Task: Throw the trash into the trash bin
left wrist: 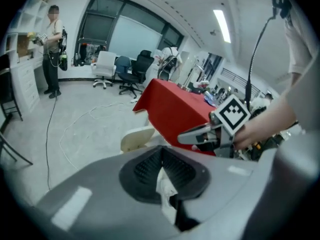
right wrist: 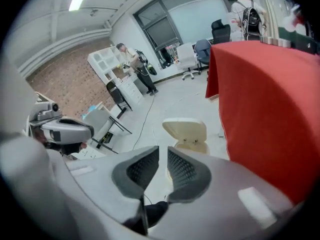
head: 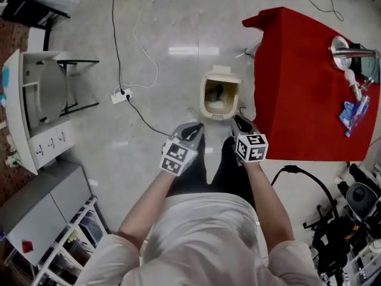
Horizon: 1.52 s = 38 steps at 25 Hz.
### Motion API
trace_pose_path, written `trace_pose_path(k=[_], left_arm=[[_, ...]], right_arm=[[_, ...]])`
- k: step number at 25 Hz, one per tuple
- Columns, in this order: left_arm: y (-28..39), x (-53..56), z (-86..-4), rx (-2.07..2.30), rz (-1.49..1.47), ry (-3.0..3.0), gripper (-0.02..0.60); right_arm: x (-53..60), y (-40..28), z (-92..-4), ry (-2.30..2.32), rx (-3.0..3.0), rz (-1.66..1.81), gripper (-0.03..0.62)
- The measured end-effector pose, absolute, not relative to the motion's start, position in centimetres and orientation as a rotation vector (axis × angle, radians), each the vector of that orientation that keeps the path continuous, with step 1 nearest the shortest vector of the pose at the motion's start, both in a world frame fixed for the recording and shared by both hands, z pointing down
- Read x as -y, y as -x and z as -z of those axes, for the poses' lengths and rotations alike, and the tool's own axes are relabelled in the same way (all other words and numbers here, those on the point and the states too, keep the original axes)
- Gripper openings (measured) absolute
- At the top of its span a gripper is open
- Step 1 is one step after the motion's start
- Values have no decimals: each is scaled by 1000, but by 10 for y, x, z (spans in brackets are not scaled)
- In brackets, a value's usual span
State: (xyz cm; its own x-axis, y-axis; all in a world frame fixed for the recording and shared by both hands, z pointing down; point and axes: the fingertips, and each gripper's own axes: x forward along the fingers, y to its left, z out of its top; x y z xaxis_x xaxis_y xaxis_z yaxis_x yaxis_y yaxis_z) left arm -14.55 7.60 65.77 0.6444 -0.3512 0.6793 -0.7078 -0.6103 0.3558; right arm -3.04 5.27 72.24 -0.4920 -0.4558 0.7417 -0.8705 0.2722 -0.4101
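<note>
The cream trash bin [head: 209, 113] stands on the floor with its lid up and some crumpled trash inside; the same bin [left wrist: 136, 137] shows just past my left jaws, and the bin [right wrist: 186, 131] also lies ahead of my right jaws. My left gripper [head: 193, 128] hangs above the floor short of the bin, and up close the left gripper [left wrist: 161, 156] is shut on a white paper scrap [left wrist: 165, 186]. My right gripper [head: 239, 123] is beside it, near the bin's right corner. In its own view the right gripper [right wrist: 163, 166] shows a narrow gap with nothing in it.
A table with a red cloth [head: 297, 82] stands right of the bin, with a metal vessel [head: 348, 53] and a blue packet [head: 353, 115] on it. A power strip [head: 121, 95] and cables lie on the floor at left. A white cabinet [head: 36, 112] is far left. A person [left wrist: 52, 49] stands far back.
</note>
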Motion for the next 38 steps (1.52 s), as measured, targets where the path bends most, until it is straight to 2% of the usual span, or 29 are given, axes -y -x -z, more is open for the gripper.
trace_pose_path(k=[5, 13, 38], left_arm=[[133, -90, -608, 768, -727, -2277, 3], [135, -91, -550, 718, -692, -2330, 3], [144, -97, -498, 503, -731, -2557, 3]], right_arm=[[-62, 27, -655, -1197, 2139, -1072, 2], [-77, 25, -583, -1167, 2207, -997, 0], [-105, 25, -527, -1446, 2177, -983, 0]])
